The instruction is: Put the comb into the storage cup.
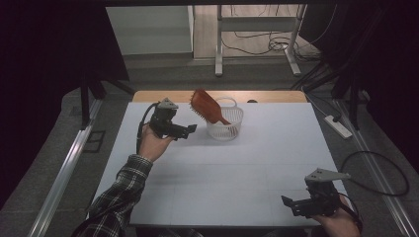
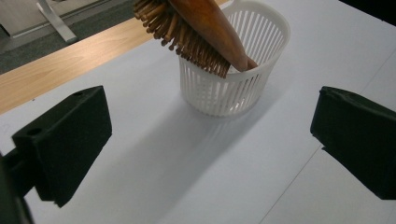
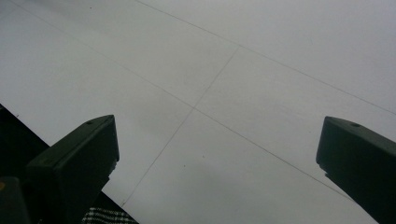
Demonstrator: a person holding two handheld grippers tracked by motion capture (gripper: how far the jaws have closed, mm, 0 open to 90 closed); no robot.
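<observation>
A: How does the left claw (image 1: 190,129) stand?

B: Its jaws are spread wide with nothing between them. It is held up off the white desk (image 1: 257,163) in the person's left hand (image 1: 152,144), the jaws pointing toward the basket.

A: And where is the hairbrush from there?

B: The wooden hairbrush (image 2: 196,35) sits straight ahead of the left claw, just beyond its open jaws and apart from them. It leans tilted in the white slatted basket (image 2: 233,88), handle end down inside, bristled head sticking up and out over the rim on the side nearer the claw's left jaw. In the high view the brush head (image 1: 203,106) rises above the basket (image 1: 225,124), bristles facing the claw.

A: Is the claw touching the basket?

B: No. Bare desk lies between the jaw tips and the basket wall, with the basket's shadow falling toward the claw.

A: And the right claw (image 1: 291,203)?

B: Also spread open, empty. It is low over the near edge of the desk in the right hand (image 1: 341,223), well apart from the basket and brush, which lie far off ahead and to its left. In its own view, plain desk surface (image 3: 224,93) crossed by thin seam lines lies between the jaws, with a bit of plaid sleeve (image 3: 105,215) at the bottom.

A: The sleeve elsewhere?

B: The plaid sleeve (image 1: 118,192) covers the left forearm behind the left claw.
</observation>
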